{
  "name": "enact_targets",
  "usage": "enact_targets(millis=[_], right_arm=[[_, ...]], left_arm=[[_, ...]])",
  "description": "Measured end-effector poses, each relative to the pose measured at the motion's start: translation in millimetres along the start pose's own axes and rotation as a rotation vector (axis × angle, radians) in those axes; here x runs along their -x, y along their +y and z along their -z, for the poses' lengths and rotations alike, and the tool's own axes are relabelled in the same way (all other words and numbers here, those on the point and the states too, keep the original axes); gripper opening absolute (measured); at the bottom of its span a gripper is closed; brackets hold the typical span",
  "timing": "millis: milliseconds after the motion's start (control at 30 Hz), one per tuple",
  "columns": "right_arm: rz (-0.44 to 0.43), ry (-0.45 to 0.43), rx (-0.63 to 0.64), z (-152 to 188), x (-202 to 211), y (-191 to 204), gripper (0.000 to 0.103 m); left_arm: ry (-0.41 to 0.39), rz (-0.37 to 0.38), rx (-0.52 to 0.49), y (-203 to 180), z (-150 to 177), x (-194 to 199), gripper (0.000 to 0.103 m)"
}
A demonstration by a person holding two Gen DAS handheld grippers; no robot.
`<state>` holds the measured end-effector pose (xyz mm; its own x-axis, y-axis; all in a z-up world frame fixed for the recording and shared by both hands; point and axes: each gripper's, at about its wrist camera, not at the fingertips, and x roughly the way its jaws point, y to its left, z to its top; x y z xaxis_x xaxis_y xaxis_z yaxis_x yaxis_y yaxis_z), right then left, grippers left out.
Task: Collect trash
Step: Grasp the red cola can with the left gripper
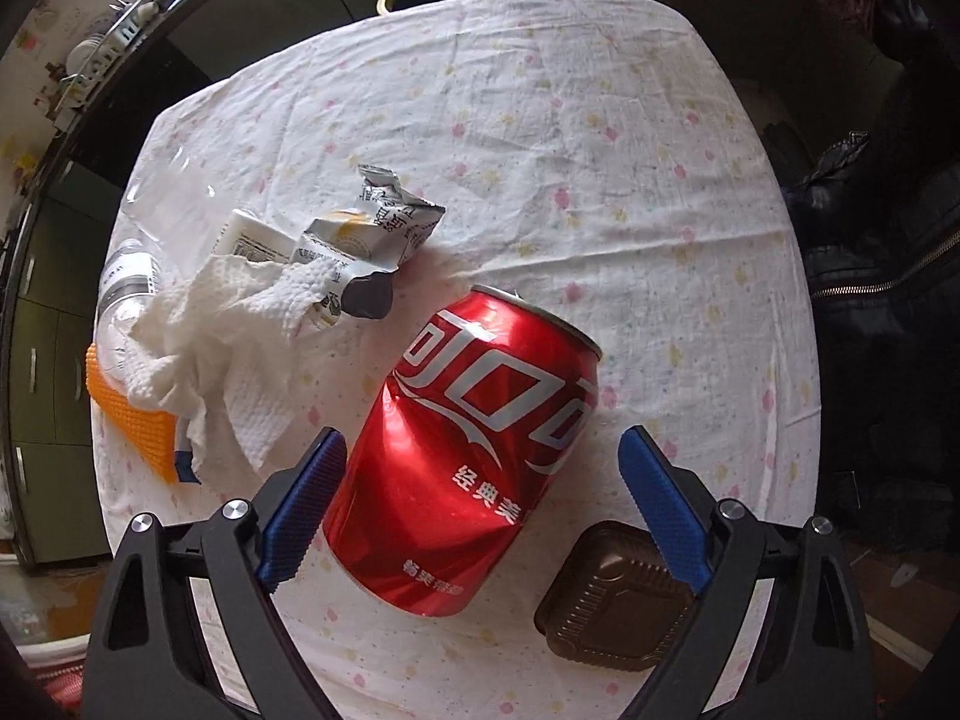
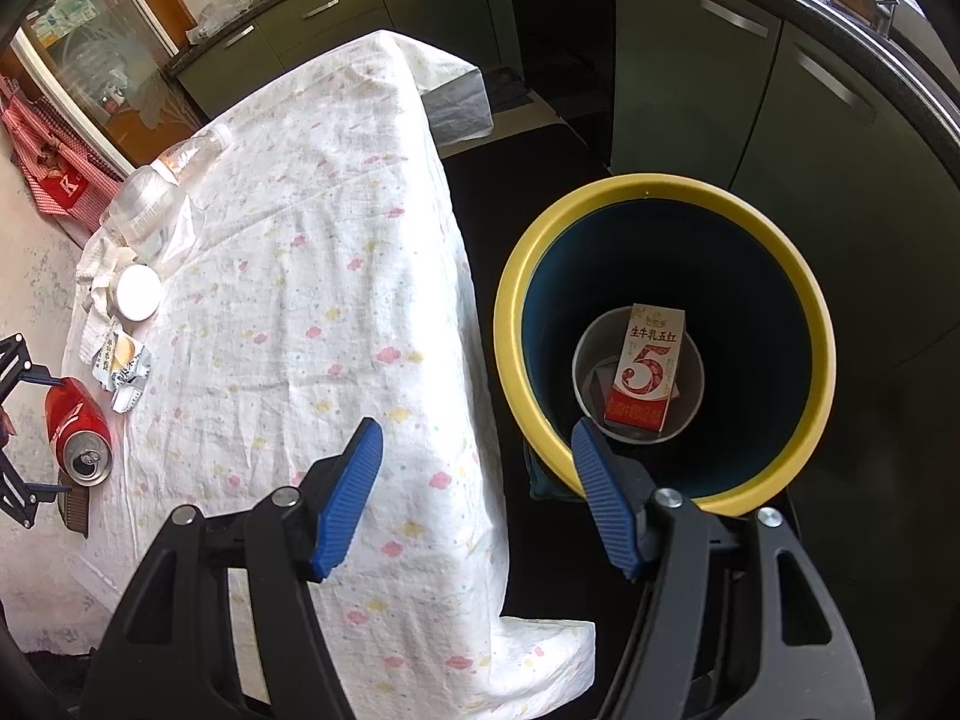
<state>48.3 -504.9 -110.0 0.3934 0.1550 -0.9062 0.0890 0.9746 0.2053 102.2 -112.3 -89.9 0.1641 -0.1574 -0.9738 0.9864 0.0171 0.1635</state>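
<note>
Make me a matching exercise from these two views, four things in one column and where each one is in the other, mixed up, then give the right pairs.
Things:
1. red soda can
2. milk carton
3. brown plastic tray
4. orange mat

Places:
A. inside the yellow-rimmed bin
B. on its side between the fingers of the open left tool
C. partly under the crumpled paper towel
D. on the tablecloth beside the can, under the left tool's right-hand finger

Pairs: 1-B, 2-A, 3-D, 4-C
</note>
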Motion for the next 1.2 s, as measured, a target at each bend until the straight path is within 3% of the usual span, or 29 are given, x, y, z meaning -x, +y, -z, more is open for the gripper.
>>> enact_targets(millis=[133, 467, 700, 1200], right_arm=[[-0.002, 0.012, -0.001, 0.8, -4.1, -0.7, 0.063], [-0.006, 0.034, -0.006, 0.0, -12.7, -1.5, 0.063], [-0.016, 0.045, 0.007, -0.4, -17.7, 2.9, 0.063], [-0.035, 0.037, 0.010, 4.6, -16.1, -0.4, 0.063]], left_arm=[[0.023, 0.049, -0.010, 8.6, -3.6, -13.9, 0.090], [0.097, 0.145, -0.004, 11.8, 6.9, -35.9, 0.077], [0.058, 0.190, 0.085, 13.7, 17.0, -34.4, 0.076], [-0.009, 0.072, 0.199, 16.0, 12.6, -8.2, 0.075]])
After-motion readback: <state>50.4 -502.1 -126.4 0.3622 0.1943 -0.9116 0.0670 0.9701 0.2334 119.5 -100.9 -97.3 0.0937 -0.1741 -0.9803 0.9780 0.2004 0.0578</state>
